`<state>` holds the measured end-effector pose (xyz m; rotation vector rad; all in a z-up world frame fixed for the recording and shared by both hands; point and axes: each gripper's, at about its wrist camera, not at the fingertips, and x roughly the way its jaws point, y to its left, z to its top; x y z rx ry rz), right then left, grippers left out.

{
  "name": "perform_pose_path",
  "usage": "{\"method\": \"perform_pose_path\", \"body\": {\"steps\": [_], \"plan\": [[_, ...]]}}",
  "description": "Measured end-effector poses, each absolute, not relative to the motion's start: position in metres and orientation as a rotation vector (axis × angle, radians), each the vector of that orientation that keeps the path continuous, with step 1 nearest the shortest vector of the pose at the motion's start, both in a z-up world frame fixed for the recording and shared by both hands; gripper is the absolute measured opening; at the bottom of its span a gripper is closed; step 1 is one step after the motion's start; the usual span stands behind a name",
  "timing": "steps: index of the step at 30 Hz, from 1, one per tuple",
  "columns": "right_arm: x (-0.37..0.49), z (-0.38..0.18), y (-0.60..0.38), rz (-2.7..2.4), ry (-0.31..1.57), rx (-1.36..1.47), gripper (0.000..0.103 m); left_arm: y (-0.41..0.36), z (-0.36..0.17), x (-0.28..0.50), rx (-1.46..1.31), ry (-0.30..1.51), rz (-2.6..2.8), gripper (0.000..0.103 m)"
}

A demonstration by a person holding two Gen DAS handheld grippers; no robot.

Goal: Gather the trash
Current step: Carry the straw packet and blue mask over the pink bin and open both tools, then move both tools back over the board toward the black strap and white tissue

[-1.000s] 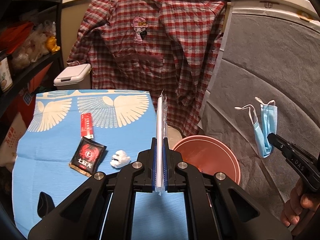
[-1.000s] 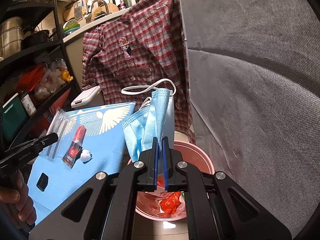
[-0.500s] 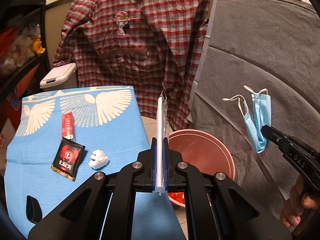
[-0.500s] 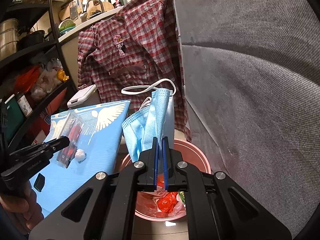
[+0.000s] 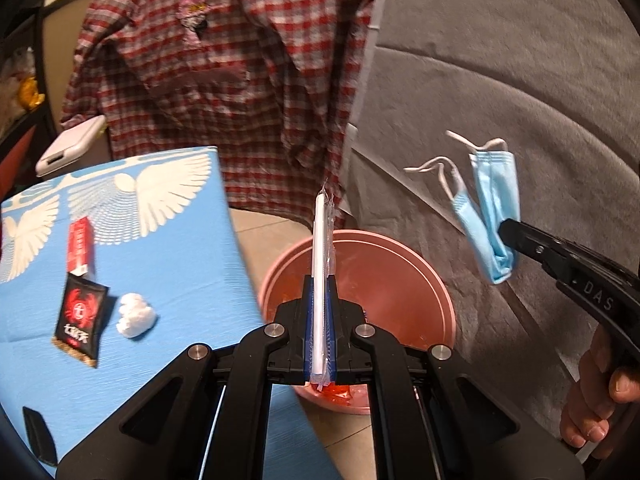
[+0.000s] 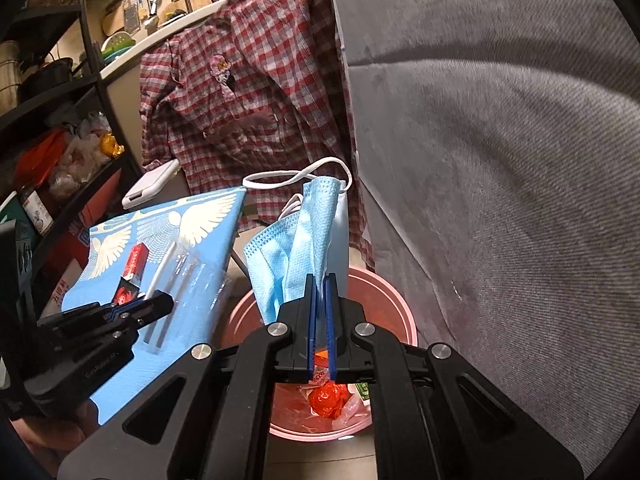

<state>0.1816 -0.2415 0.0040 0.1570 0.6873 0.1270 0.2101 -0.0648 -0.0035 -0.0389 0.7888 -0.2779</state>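
left gripper (image 5: 319, 328) is clamped on a clear straw wrapper (image 5: 322, 256) above the pink bin (image 5: 400, 276); right gripper (image 6: 319, 328) is pinched on a blue face mask (image 6: 296, 248), also over the bin; risk: an ear loop snags a finger on release, or the light wrapper drifts past the rim; a red sachet (image 5: 79, 316), red stick pack (image 5: 79, 246) and white wad (image 5: 135, 316) lie near the right edge of the blue desk (image 5: 168, 264); plaid shirt (image 5: 224, 60) and grey fabric (image 5: 500, 80) behind.

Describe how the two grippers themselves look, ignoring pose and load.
Both the left gripper and the right gripper are matte black linkages with silver bolts and blue finger pads. Pale lettering marks their sides. Bare fingers grip the right handle; no cables or sleeves show.
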Motion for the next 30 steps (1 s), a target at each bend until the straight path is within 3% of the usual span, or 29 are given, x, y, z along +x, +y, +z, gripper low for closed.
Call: {"method": "perform_pose_path", "body": {"steps": [3, 6, 7, 20, 30], "plan": [[0.187, -0.002, -0.243, 0.12, 0.712, 0.156, 0.009, -0.071, -0.006, 0.213, -0.035, 0.803, -0.307, 0.006], [0.191, -0.008, -0.245, 0.109, 0.739, 0.163, 0.028, -0.071, -0.007, 0.215, -0.043, 0.816, -0.313, 0.025], [0.191, -0.009, -0.245, 0.107, 0.739, 0.162, 0.034, -0.069, -0.006, 0.214, -0.046, 0.813, -0.311, 0.026], [0.182, 0.008, -0.232, 0.108, 0.685, 0.143, 0.035, -0.049, 0.023, 0.194, -0.06, 0.754, -0.314, 0.025], [0.159, 0.04, -0.199, 0.16, 0.605, 0.141, 0.035, 0.011, 0.056, 0.157, -0.042, 0.68, -0.261, 0.025]]}}
